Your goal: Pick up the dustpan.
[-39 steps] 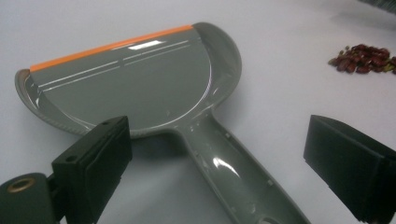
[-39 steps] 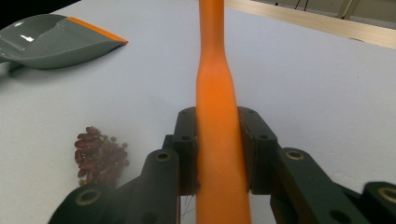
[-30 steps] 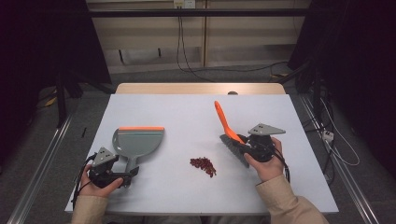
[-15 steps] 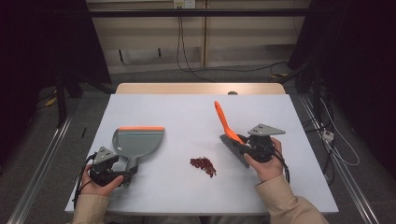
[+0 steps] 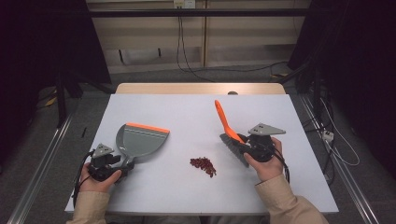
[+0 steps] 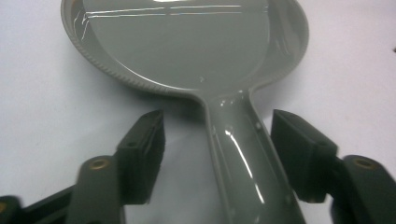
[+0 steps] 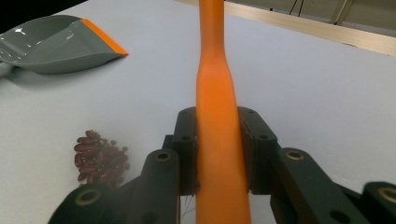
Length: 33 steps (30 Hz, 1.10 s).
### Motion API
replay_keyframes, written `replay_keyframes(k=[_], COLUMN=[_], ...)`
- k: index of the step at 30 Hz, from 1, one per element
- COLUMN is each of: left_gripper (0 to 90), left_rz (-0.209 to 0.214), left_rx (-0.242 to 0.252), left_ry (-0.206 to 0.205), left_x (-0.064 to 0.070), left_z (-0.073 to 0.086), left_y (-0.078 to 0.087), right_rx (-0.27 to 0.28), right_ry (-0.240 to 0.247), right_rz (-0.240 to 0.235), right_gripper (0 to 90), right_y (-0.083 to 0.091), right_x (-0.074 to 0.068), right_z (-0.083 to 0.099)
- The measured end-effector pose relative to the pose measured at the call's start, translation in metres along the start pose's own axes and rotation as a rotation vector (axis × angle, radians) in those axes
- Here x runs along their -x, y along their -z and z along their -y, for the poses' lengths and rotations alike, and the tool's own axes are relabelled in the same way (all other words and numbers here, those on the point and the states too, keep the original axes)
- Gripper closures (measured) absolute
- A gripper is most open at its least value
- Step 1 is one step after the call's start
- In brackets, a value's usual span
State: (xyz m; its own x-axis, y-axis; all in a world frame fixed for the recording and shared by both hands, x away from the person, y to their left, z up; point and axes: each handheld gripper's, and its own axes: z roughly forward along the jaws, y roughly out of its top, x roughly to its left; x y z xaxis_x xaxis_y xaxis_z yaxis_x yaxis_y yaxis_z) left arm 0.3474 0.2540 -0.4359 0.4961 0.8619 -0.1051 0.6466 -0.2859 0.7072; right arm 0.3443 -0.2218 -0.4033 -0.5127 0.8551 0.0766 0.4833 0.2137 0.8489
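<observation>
The right gripper [image 7: 219, 154] is clamped on the orange handle of the brush [image 5: 228, 130], its jaws pressed flat against both sides. The left gripper [image 6: 219, 154] stands wide open astride the grey dustpan's [image 5: 140, 140] handle, touching neither side. The beans [image 5: 203, 164], a small red-brown heap, lie on the table [image 5: 187, 112] between dustpan and brush. Both tools look light, stiff and glossy, likely slippery; the dustpan's narrow handle seems the right hold.

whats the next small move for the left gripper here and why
Probably close the left gripper on the dustpan handle. Its jaws stand open on either side of the handle, not yet touching it, while the right gripper already clamps the brush and the beans lie unswept between them.
</observation>
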Motion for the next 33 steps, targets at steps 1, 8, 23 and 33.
replay_keyframes(k=[1,8,23,33], left_gripper=[39.3,55.3,63.0,63.0], left_rz=[0.001,0.000,0.024,0.067], left_rx=[-0.011,-0.054,-0.029,-0.012], left_ry=[0.001,-0.011,-0.050,-0.113], left_x=[0.000,0.000,-0.008,-0.001], left_z=[-0.002,-0.011,-0.015,-0.020], left_y=[-0.003,-0.014,-0.008,0.002], right_rx=[0.000,-0.001,0.004,0.000], right_ry=[-0.002,-0.001,-0.008,-0.007], right_rz=[-0.001,0.002,0.003,-0.002], right_gripper=[71.3,71.3,71.3,71.2], right_y=[0.000,0.000,0.001,-0.001], right_x=[0.000,0.000,0.000,-0.001], right_z=[0.000,0.000,0.000,0.000])
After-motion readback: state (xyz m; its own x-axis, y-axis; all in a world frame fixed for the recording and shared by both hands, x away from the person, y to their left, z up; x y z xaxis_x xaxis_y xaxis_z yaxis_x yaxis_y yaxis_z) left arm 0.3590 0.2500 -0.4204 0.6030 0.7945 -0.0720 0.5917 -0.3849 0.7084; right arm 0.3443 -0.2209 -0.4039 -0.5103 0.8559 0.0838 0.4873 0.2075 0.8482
